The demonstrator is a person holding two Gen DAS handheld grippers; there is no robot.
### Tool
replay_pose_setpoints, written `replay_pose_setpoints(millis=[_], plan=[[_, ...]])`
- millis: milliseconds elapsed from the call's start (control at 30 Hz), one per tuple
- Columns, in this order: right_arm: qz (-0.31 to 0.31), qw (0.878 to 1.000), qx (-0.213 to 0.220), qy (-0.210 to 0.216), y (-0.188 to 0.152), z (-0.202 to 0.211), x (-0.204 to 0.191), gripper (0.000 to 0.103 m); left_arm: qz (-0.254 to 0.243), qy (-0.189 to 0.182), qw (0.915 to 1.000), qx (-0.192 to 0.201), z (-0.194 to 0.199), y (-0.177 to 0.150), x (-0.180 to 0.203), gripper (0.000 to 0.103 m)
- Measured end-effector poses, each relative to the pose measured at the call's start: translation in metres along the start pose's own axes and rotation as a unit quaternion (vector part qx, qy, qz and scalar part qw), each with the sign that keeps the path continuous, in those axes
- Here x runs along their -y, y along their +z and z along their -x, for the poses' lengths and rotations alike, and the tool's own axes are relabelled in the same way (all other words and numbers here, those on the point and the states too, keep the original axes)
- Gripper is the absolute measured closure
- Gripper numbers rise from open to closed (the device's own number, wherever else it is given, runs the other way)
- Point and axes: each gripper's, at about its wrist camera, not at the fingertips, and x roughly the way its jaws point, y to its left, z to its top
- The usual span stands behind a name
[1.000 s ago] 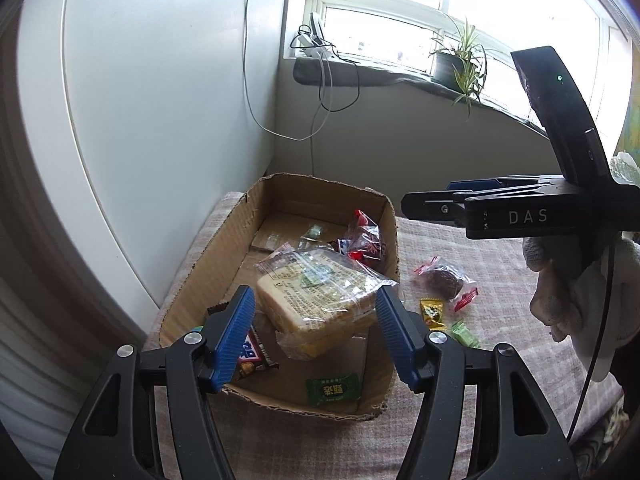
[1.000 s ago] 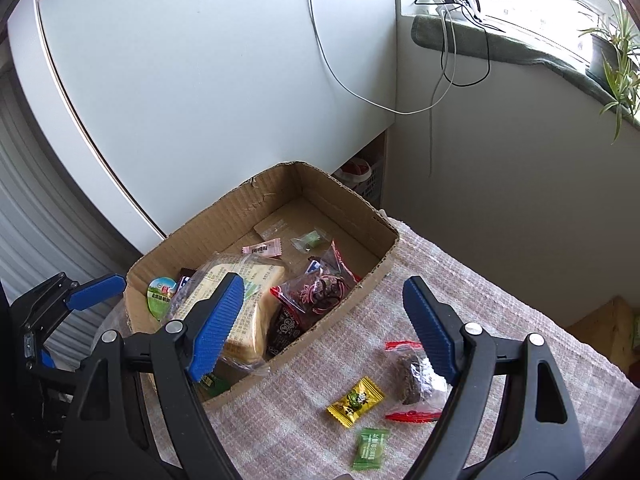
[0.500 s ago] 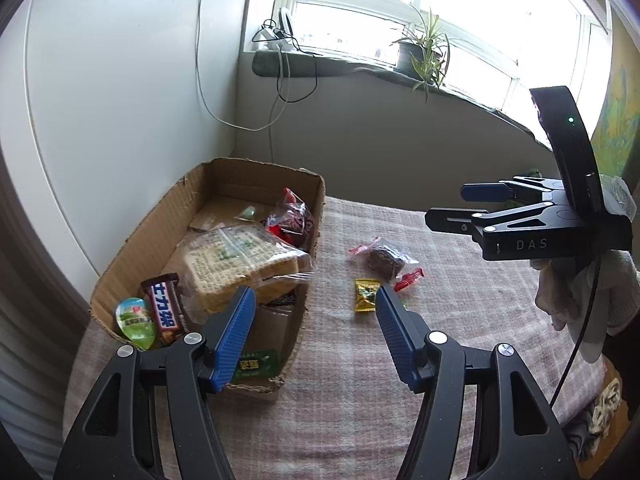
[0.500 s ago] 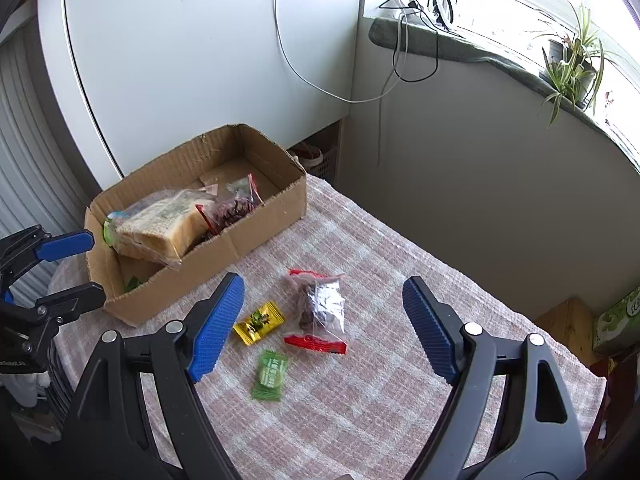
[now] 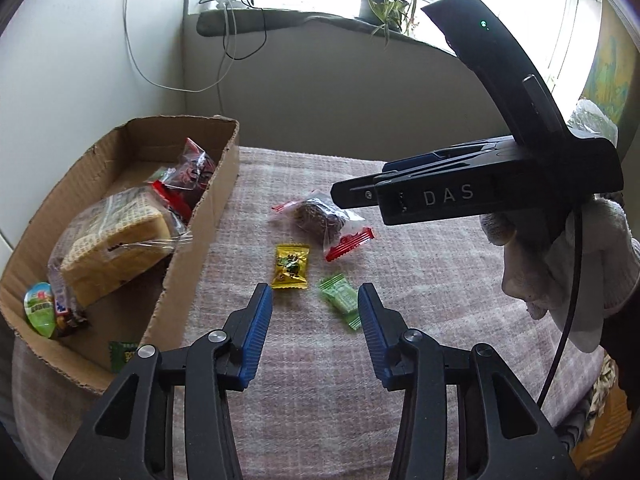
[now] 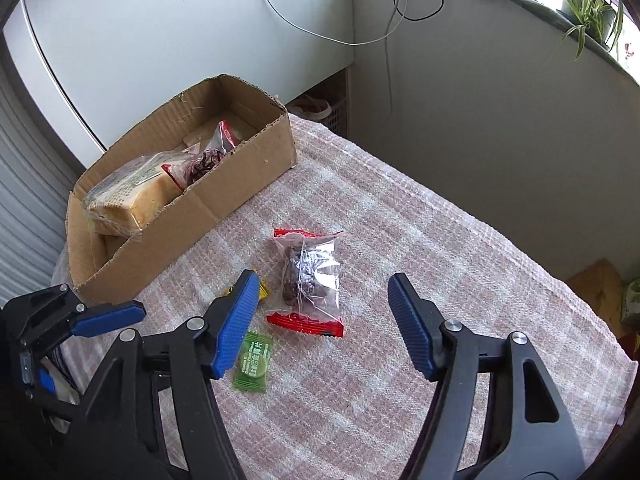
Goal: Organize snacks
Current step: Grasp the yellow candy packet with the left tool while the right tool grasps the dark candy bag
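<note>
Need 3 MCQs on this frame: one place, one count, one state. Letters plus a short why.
1. Where is the wrapped bread?
A. in the cardboard box
B. on the cloth
C. on the windowsill

2. How many snacks lie loose on the checked cloth?
A. one
B. three
C. five

3. The right gripper is:
A. shut on a candy
B. open and empty
C. out of view

A: the bread sits inside the box walls.
B: yellow candy, green candy, red-ended clear packet.
B: its fingers are spread wide above the packet, holding nothing.

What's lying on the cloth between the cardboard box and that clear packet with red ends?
Only bare checked cloth lies between the cardboard box and the clear packet; the right wrist view shows it.
</note>
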Motion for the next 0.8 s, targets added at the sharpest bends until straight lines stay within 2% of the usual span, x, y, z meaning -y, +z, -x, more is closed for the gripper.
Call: replay_pose_setpoints(millis=[200,300,500,567,633,767,800], plan=[[-0.008,1.0,-0.021,0.013,0.005,-0.023,0.006,0.036,0.0,0.011,0.9997,-0.021,-0.03,0.008,0.002,0.064],[-0.016,0.999,-0.031,0.027,0.006,-0.034,0.01,0.041,-0.003,0.015,0.9994,-0.03,-0.044,0.011,0.003,0.065],[-0.017,0.998,-0.045,0.037,0.007,-0.05,0.013,0.041,0.004,0.023,0.9988,-0.043,-0.063,0.013,-0.005,0.065],[-0.018,0.998,-0.047,0.041,0.008,-0.053,0.013,0.042,0.003,0.026,0.9986,-0.046,-0.068,0.013,-0.005,0.069],[-0.019,0.998,-0.051,0.044,0.009,-0.058,0.012,0.047,0.0,0.029,0.9983,-0.05,-0.075,0.017,-0.007,0.071],[-0.015,0.997,-0.057,0.047,0.01,-0.064,0.009,0.052,0.001,0.031,0.9983,-0.049,-0.085,0.021,-0.009,0.074],[-0.014,0.997,-0.059,0.044,0.01,-0.064,0.008,0.056,0.002,0.032,0.9983,-0.048,-0.086,0.022,-0.009,0.075]])
